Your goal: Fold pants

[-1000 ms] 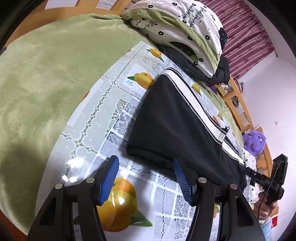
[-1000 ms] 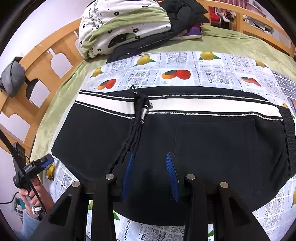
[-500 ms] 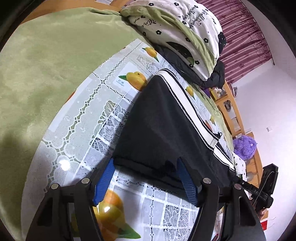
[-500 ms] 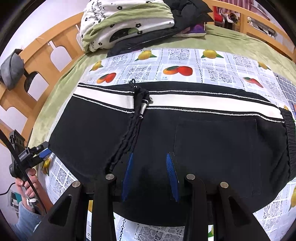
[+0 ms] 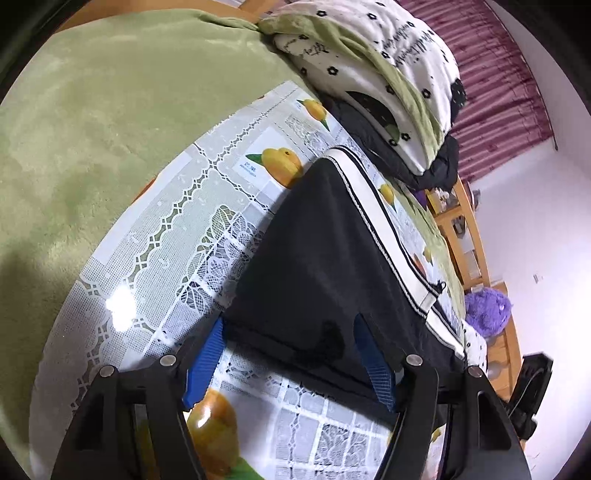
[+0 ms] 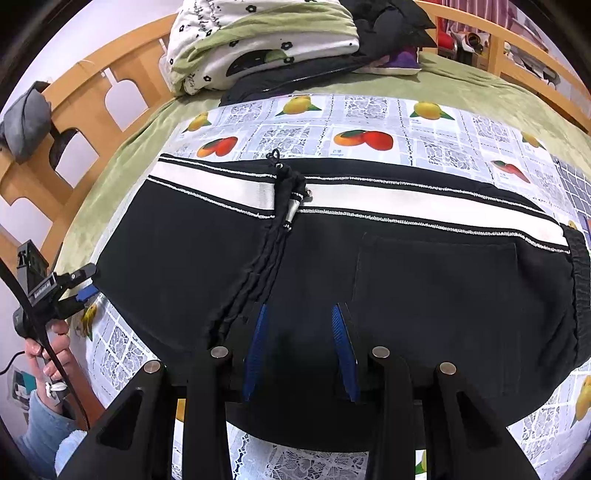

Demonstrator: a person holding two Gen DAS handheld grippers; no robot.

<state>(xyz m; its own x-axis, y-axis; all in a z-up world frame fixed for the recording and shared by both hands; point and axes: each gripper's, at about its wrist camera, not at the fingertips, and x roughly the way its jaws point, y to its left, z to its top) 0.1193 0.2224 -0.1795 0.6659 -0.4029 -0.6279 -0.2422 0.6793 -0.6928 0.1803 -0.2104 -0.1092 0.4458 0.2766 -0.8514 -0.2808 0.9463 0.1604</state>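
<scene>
Black pants [image 6: 424,280] with a white side stripe [image 6: 406,205] lie folded flat on a fruit-print cloth [image 6: 369,114]. A black drawstring [image 6: 280,221] lies across them. My right gripper [image 6: 299,314] is open, its blue-padded fingers over the pants' near edge. My left gripper [image 5: 288,325] is open, its fingers on either side of the pants' near corner [image 5: 236,321] in the left wrist view. That gripper also shows at the left edge of the right wrist view [image 6: 79,284], held in a hand.
The cloth [image 5: 177,236] covers a green blanket [image 5: 92,110] on a wooden-framed bed. A stack of folded bedding [image 6: 258,40] and dark clothes [image 6: 376,33] sits at the head. A purple plush toy [image 5: 487,310] lies beyond the pants.
My left gripper has moved forward until its open fingers flank the pants' near corner. My right gripper has stayed open over the pants' near edge.
</scene>
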